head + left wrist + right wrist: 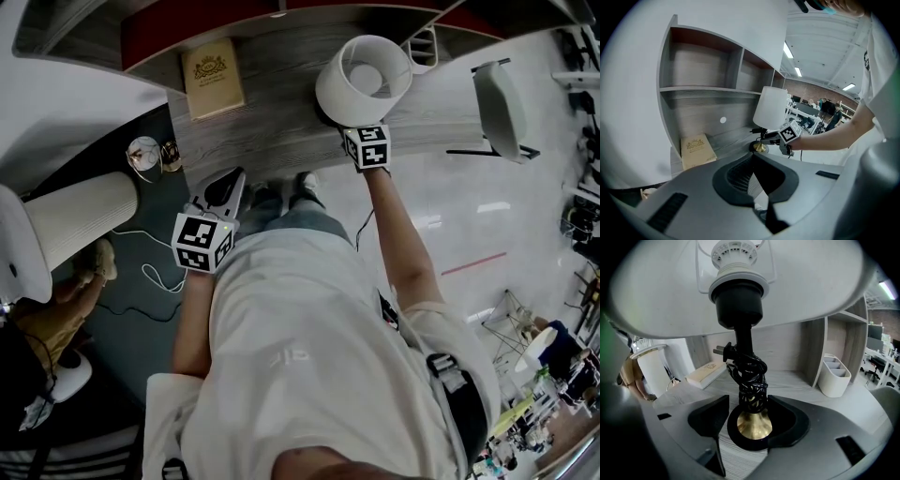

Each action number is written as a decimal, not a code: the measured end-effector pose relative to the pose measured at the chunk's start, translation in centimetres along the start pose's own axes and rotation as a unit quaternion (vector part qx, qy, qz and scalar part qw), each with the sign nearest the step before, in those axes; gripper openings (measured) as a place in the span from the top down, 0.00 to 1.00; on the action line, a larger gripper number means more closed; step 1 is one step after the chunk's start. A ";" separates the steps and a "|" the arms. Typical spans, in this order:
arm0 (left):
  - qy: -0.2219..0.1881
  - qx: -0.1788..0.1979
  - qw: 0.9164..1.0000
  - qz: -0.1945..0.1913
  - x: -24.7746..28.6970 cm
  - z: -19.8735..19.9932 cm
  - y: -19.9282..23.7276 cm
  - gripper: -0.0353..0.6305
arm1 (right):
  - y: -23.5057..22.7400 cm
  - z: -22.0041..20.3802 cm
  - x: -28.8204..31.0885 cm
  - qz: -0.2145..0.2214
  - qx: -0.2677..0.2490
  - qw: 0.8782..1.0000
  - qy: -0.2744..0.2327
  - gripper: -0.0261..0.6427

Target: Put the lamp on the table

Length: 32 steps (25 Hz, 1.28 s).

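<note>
Lamp (743,333): matt white shade, glossy brass-look metal foot, black rubbery cord wound round the stem. Tabletop (272,103): grey wood grain, matt. Book (212,77): cream cover, gilt emblem. Floor (469,216): smooth, glossy.

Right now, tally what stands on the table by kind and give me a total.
Lamp: 1
Book: 1
White organiser: 1
Total: 3
The small metal item at the left edge may lie off the table, so it is not counted.
</note>
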<state>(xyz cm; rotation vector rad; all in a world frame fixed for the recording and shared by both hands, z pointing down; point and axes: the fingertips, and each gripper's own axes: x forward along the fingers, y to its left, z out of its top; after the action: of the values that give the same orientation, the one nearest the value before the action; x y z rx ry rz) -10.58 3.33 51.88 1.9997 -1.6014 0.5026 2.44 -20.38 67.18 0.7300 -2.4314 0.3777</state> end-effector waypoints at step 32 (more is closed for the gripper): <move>-0.023 0.028 0.995 -0.090 3.1 3.0 0.1 0.93 | 2.0 -0.3 -10.7 -0.072 0.069 0.994 0.054 0.87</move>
<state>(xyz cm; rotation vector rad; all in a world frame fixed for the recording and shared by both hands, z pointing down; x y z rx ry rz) -10.05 -0.89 51.36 2.1859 -1.4300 0.4394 8.82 -14.20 60.88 0.9138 -2.2518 0.5186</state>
